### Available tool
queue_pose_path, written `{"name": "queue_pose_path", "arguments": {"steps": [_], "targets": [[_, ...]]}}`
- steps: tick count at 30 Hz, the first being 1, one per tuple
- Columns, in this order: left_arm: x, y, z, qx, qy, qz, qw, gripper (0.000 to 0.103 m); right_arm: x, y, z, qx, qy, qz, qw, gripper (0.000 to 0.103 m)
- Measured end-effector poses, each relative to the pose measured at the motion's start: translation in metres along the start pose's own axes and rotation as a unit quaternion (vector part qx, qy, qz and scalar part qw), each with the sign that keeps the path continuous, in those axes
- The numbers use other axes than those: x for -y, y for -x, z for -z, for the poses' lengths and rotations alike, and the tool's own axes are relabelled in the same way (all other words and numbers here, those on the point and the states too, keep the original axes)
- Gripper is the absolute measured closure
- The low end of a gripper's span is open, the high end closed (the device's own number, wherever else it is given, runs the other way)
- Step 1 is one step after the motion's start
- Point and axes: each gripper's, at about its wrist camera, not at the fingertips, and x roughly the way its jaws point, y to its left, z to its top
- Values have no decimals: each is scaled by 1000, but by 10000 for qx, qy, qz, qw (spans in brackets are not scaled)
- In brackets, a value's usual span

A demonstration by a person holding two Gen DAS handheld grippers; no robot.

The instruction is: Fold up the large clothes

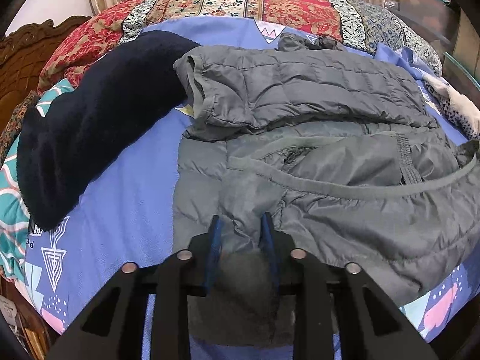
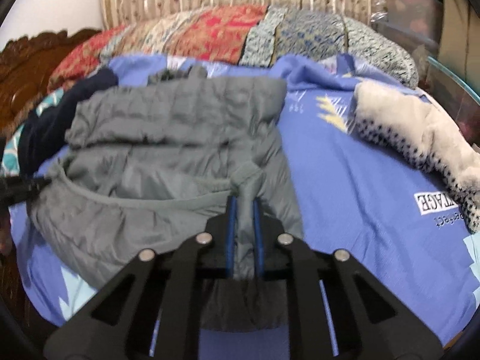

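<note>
A grey quilted puffer jacket (image 1: pixel 300 96) lies partly folded on the blue bedsheet (image 1: pixel 126 198); it also shows in the right wrist view (image 2: pixel 168 138). My left gripper (image 1: pixel 241 225) is shut on the jacket's near edge, with grey fabric bunched between its blue pads. My right gripper (image 2: pixel 243 207) is shut on the jacket's near right edge, with a fold of grey cloth pinched between its pads. The left gripper's black tip (image 2: pixel 18 190) shows at the jacket's left edge in the right wrist view.
A dark navy fleece garment (image 1: pixel 90 126) lies left of the jacket. A white fluffy garment with dark dots (image 2: pixel 420 147) lies at the right. A patterned quilt (image 1: pixel 240 0) is rolled along the far side. A carved wooden headboard (image 1: pixel 27 57) stands at the left.
</note>
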Motion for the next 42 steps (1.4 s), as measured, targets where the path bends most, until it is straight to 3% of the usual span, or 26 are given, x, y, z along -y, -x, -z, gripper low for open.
{"name": "queue_pose_path", "arguments": {"steps": [4,7,11,14,15,16,18,20,25,28,31,32,34,36,40,42], "targets": [[-4,-1,0,-13,94,12,10000,69,8,-7,-12,6,-352,-166,9992,93],[-8,-2,2,10,168,8,9999,75,20,-28,-15,-274,-798,-156,9963,93],[-16,-2,7,32,380,-9,9993,77,20,-51,-8,-624,-918,-190,9936,92],[-22,-2,11,44,539,69,9985,77,24,-54,-2,-679,-1143,-444,9901,92],[-25,-1,13,61,593,103,9982,77,26,-53,-1,-667,-1223,-540,9888,85],[-27,0,15,75,634,126,9979,77,29,-51,0,-613,-1310,-687,9871,62],[-32,2,18,87,706,171,9973,77,34,-38,1,-335,-1484,-745,9855,32],[-34,2,21,81,741,199,9970,77,33,-24,-3,-98,-1407,-705,9875,31],[-36,2,23,102,796,222,9965,77,-26,-2,-22,-118,-32,-1229,9923,41],[-36,3,22,105,815,219,9964,77,-87,-10,-22,-535,902,-1632,9810,43],[-37,2,22,68,860,225,9960,77,-133,-40,-6,-1139,1481,-1654,9684,45],[-37,1,23,57,865,220,9960,77,-144,-54,1,-1360,1648,-1527,9649,52],[-37,0,22,28,882,231,9958,77,-153,-71,10,-1563,1736,-1309,9635,87],[-39,3,21,54,935,237,9953,77,-149,-66,3,-1416,1450,-1475,9681,100],[-47,15,15,258,1086,293,9933,77,-144,-38,-29,-451,1098,-1630,9795,100],[-49,12,9,291,1165,282,9924,77,-147,-48,-40,-341,1036,-1474,9830,100]]}}
